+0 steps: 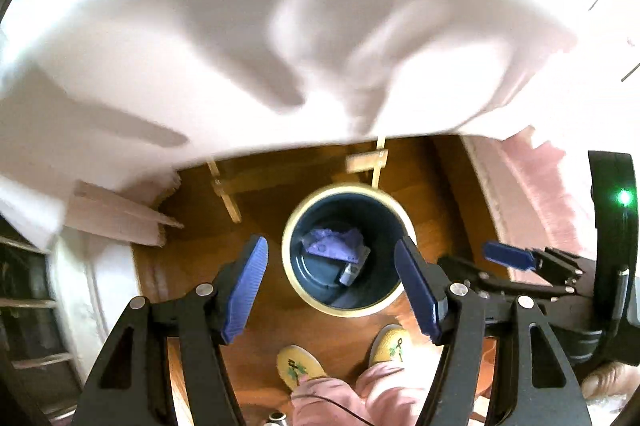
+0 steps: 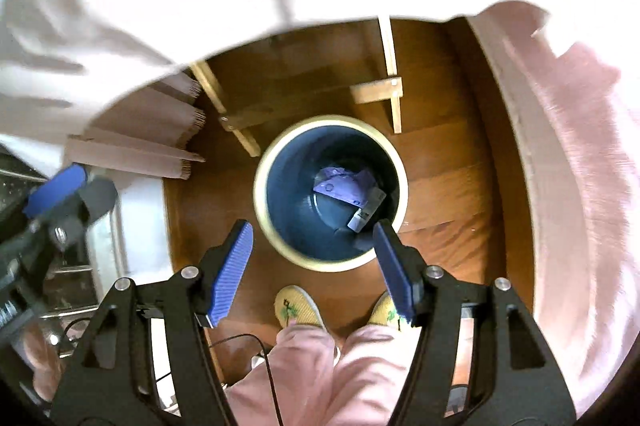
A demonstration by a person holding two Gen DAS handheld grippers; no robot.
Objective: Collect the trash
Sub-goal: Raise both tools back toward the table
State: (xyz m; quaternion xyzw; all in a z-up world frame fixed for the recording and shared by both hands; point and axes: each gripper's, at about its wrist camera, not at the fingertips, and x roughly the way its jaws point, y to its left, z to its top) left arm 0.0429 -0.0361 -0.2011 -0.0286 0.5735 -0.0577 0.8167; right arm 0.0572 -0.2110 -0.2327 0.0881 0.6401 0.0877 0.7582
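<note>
Both grippers are held spread and empty above a round waste bin (image 1: 348,250) with a cream rim and dark blue inside, which stands on the wooden floor just in front of the person's yellow slippers (image 1: 300,366). Nothing is clamped between the blue pads of the left gripper (image 1: 332,286), and the right gripper (image 2: 312,266) is likewise released, its jaws wide apart.

The trash is seen at the bottom of the bin: a crumpled purple wrapper (image 2: 344,186) and, touching its lower right edge, a small grey-and-white packet (image 2: 366,214). Both lie toward the far right side of the bin floor, well below either gripper.

In the left wrist view the bin mouth is framed between the two fingers, nearer the right one. In the right wrist view the right finger overlaps the near right part of the rim, and the bin sits ahead and slightly right of centre.

The wrapper is judged to be light, thin and soft, likely to crush and slip when pinched; a raised crease would be the best place to take it. The packet is judged light but stiffer, best gripped across its narrow sides. A white cloth (image 1: 240,46) hangs over the table above the bin.
</note>
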